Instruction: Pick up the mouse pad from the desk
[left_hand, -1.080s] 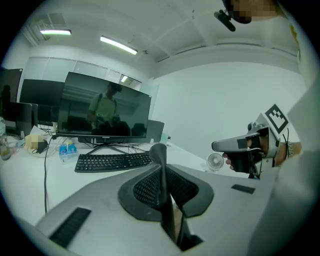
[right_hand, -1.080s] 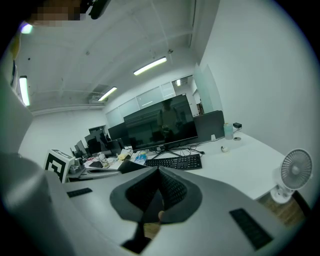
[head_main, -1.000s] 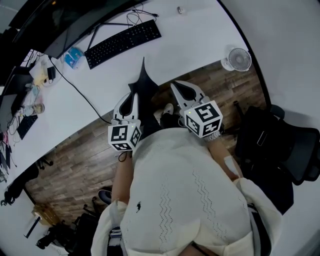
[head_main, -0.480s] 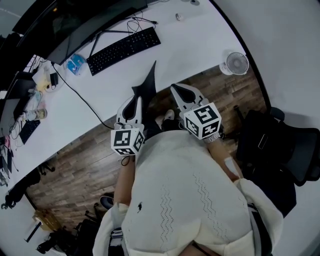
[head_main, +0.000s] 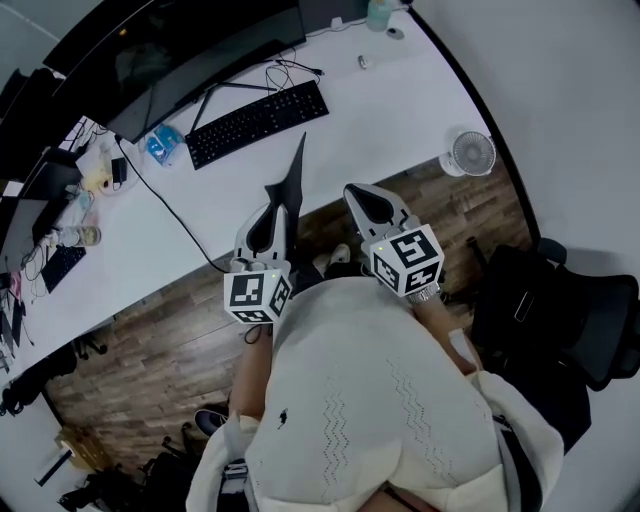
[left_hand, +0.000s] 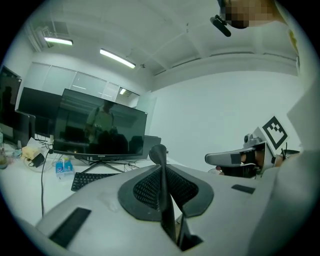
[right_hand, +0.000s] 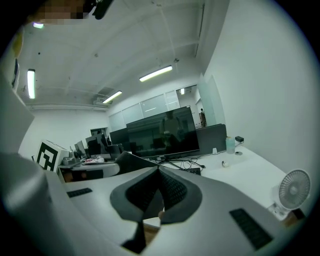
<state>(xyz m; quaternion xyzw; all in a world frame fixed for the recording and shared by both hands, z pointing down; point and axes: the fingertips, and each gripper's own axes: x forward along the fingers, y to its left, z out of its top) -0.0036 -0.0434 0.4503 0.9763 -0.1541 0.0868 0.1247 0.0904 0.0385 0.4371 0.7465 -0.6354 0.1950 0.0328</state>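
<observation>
The mouse pad is a thin black sheet seen edge-on, standing up over the near edge of the white desk. My left gripper is shut on its lower end. In the left gripper view the mouse pad rises between the closed jaws of the left gripper. My right gripper hangs beside it to the right, over the wooden floor, shut with nothing in it. In the right gripper view, the right gripper has its jaws touching, and the mouse pad shows to the left.
A black keyboard and a large monitor sit on the desk beyond the pad, with cables and a blue pack to the left. A small white fan stands at the desk's right end. A black chair is on the right.
The mouse pad in my left gripper has come up and forward, now reaching close to the keyboard. The right gripper has stayed almost where it was, still shut.
</observation>
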